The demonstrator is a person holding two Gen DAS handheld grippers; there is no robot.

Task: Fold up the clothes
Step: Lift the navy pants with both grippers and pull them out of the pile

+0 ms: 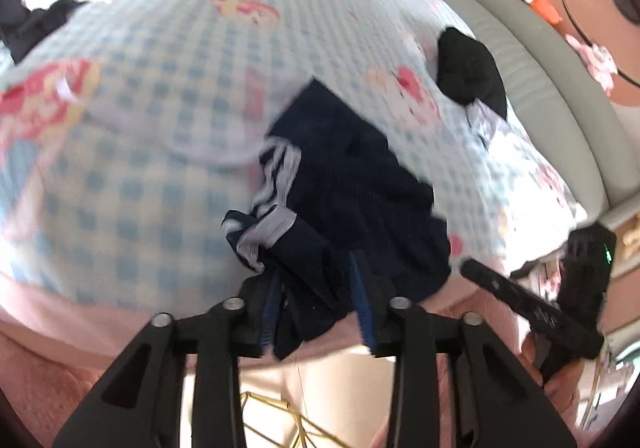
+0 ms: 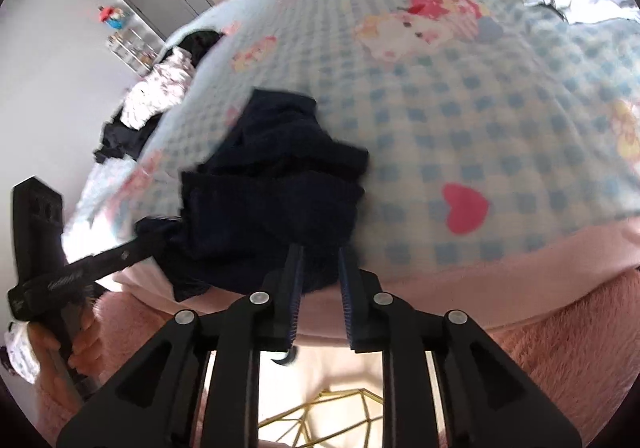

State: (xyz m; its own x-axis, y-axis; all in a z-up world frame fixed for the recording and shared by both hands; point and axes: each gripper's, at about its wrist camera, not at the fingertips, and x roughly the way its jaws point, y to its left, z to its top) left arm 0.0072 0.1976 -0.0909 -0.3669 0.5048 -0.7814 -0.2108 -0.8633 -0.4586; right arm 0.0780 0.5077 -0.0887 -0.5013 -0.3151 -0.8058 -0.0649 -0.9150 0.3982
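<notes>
Navy garment (image 1: 356, 183) bunched between left hand-held gripper (image 1: 318, 300) fingers

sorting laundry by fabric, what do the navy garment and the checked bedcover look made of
Dark navy garment with white stripes: seemingly a soft, matte knit, perhaps sportswear; it crumples limply and shows no sheen. Blue-and-white checked bedcover with cartoon prints: seemingly a soft printed plush or cotton; blur hides the weave.
</notes>
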